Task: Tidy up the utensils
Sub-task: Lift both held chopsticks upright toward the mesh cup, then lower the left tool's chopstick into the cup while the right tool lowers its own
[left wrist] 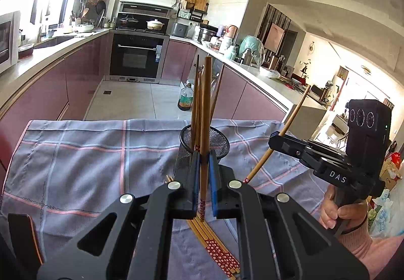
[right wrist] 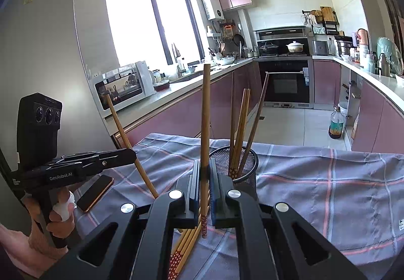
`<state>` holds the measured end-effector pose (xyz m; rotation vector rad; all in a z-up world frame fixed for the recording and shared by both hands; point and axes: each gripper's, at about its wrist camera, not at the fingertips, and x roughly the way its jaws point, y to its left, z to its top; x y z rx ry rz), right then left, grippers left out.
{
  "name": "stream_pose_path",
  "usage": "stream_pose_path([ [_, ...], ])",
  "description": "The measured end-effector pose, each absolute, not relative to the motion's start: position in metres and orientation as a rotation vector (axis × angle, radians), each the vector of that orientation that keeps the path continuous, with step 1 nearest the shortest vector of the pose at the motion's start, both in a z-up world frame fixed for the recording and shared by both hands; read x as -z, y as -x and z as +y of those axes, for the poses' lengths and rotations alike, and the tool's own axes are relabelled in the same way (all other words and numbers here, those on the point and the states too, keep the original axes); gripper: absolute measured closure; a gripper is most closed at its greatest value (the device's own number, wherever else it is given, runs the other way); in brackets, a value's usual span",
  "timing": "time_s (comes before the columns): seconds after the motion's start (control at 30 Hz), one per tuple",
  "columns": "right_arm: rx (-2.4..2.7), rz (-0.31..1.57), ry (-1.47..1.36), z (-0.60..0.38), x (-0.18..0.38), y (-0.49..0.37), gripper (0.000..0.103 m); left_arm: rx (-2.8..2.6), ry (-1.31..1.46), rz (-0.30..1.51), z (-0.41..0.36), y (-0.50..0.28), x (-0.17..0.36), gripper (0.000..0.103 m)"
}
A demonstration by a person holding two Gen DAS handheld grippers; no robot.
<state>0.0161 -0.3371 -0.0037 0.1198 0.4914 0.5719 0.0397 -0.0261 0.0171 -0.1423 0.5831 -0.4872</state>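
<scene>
Kitchen, left gripper (left wrist: pixel 204 174) (tilted down) clamping chopstick (left wrist: pixel 206 113)

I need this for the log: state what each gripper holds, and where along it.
Left gripper holds one chopstick upright, clamped low down, just above its patterned end. Right gripper holds another chopstick the same way.

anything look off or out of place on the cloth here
Nothing spilled or broken. A phone lies on the checked cloth beside the loose chopsticks, unrelated to the utensils. Chopsticks in the mesh cup lean unevenly. Each gripper, left and right, pinches one chopstick.
</scene>
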Motion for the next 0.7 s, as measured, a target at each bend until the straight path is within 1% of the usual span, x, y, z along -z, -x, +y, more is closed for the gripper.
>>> stream_pose_path([
  [0.7, -0.562, 0.431, -0.104, -0.340, -0.021, -0.022, 0.098, 0.511, 0.109, 0.533, -0.045, -0.051, -0.035, 0.095],
])
